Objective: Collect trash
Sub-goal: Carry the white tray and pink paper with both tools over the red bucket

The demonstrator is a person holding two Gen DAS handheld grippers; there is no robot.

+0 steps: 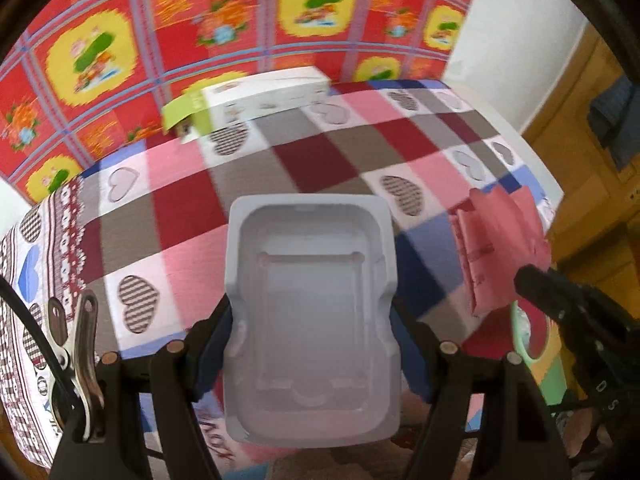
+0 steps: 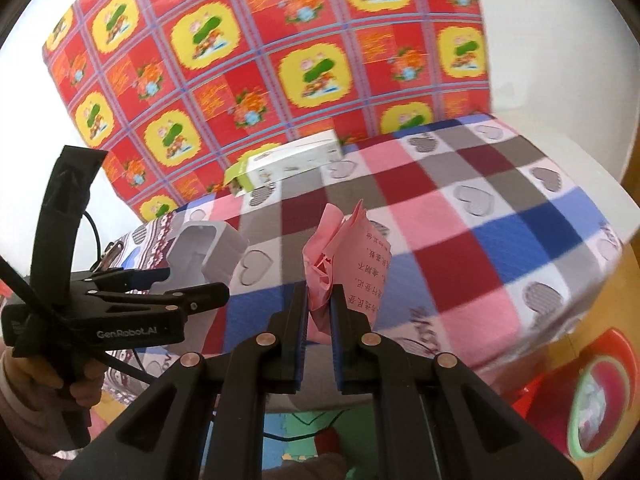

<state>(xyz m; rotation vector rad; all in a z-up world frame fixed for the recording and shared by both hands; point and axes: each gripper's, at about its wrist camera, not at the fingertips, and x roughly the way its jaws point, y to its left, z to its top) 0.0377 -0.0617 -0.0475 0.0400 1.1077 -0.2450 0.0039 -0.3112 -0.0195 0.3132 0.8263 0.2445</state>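
The left gripper (image 1: 316, 344) is clamped on a white plastic tray (image 1: 312, 300), its jaws spread wide against the tray's two long sides, holding it above the checkered cloth (image 1: 328, 148) of the counter. The right gripper (image 2: 320, 300) is nearly closed on a crumpled pink paper (image 2: 344, 248), which sticks up past its fingertips. Well beyond both grippers, a white and green box (image 1: 256, 100) lies at the far edge of the counter.

tray (image 1: 312, 320): plain white
paper (image 2: 344, 256): pink, black print
box (image 1: 256, 100): white, green end
tablecloth (image 1: 320, 152): red/pink/grey/blue checks, hearts
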